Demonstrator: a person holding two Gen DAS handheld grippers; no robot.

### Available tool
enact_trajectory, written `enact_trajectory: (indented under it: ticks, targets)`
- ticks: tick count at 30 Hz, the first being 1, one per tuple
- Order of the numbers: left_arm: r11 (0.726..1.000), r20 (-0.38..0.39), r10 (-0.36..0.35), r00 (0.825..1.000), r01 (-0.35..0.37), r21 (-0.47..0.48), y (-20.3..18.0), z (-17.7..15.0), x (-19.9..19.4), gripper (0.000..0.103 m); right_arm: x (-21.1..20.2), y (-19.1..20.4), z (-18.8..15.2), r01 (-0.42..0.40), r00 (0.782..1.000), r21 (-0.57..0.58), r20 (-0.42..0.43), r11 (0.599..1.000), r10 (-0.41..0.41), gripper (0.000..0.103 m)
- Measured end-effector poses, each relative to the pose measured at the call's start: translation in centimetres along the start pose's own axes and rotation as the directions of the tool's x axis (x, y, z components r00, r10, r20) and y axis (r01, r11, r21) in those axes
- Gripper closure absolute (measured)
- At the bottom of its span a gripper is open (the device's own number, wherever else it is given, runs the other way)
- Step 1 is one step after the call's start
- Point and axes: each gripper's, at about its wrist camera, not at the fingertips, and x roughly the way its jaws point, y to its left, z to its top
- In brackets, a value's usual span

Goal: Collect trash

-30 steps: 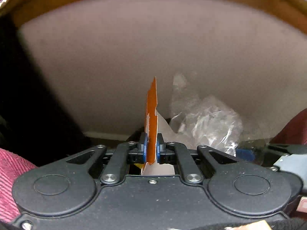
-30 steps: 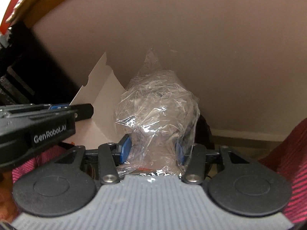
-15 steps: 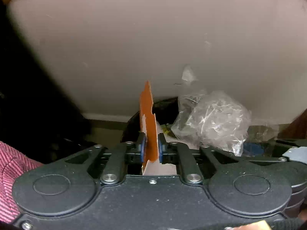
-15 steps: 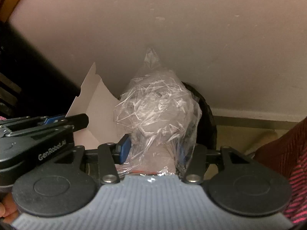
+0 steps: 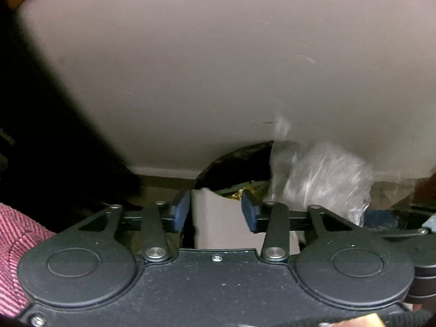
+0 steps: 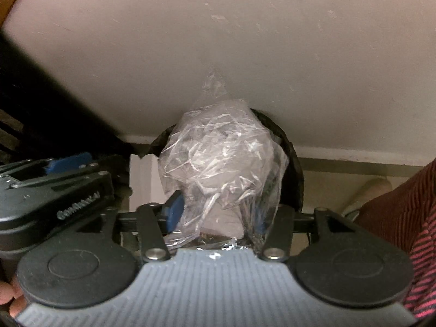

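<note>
Between our left gripper [image 5: 215, 207] fingers [image 5: 181, 212] stands a white piece of card [image 5: 218, 223]; the jaws are opening, a clear gap shows on either side, and nothing presses on it. We judge the card light and stiff, thin enough to slip away edge-on, best taken flat across its faces.

Our right gripper [image 6: 218, 212] has a crumpled clear plastic wrap [image 6: 220, 163] between its fingers [image 6: 174, 209]; its jaws are opening too, though the film hides the right pad, so we cannot tell whether contact remains. The wrap looks nearly weightless, soft, springy and slick; a hold wants the dense bunched middle, not the loose tail at its top.

Just beyond both pieces lies the dark round mouth of a bin [image 6: 294, 169], with scraps showing inside in the left view. No work surface is visible: only a pale floor [image 6: 340, 179], a skirting line and a plain scuffed wall [image 6: 218, 41] behind. Red striped fabric [image 6: 408, 218] edges both views.
</note>
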Motion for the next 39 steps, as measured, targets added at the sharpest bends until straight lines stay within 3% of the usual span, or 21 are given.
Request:
enact_trajectory:
  ticks: [4, 7, 21, 31, 35, 39]
  targets:
    - [1.000, 0.003, 0.015, 1.000, -0.015, -0.010, 0.3, 0.4, -0.1, 0.054, 0.2, 0.6, 0.2, -0.006, 1.000, -0.021, -0.004, 1.000, 0.006, 0.020]
    - [1.000, -0.002, 0.024, 1.000, -0.024, -0.004, 0.4, 0.5, -0.3, 0.053, 0.1, 1.0, 0.3, -0.005, 1.000, -0.042, 0.006, 0.999, 0.006, 0.016]
    - [1.000, 0.045, 0.026, 0.999, -0.027, 0.015, 0.0, 0.5, -2.8, 0.048, -1.9, 0.3, 0.1, 0.008, 0.998, -0.028, 0.062, 1.000, -0.007, 0.014]
    - [1.000, 0.117, 0.004, 0.993, -0.006, 0.014, 1.0, 1.8, -8.4, 0.044, -6.7, 0.4, 0.2, 0.048, 0.988, -0.041, 0.148, 0.998, -0.042, 0.013]
    - [1.000, 0.168, -0.017, 0.986, 0.014, 0.016, 1.3, 2.6, -11.0, 0.031, -9.7, 0.2, 0.5, 0.059, 0.979, -0.043, 0.199, 0.997, -0.049, 0.008]
    - [0.999, 0.152, -0.054, 0.987, 0.053, 0.009, 1.5, 2.7, -12.8, 0.019, -11.1, 0.1, 1.0, 0.068, 0.980, -0.037, 0.192, 0.997, -0.060, 0.007]
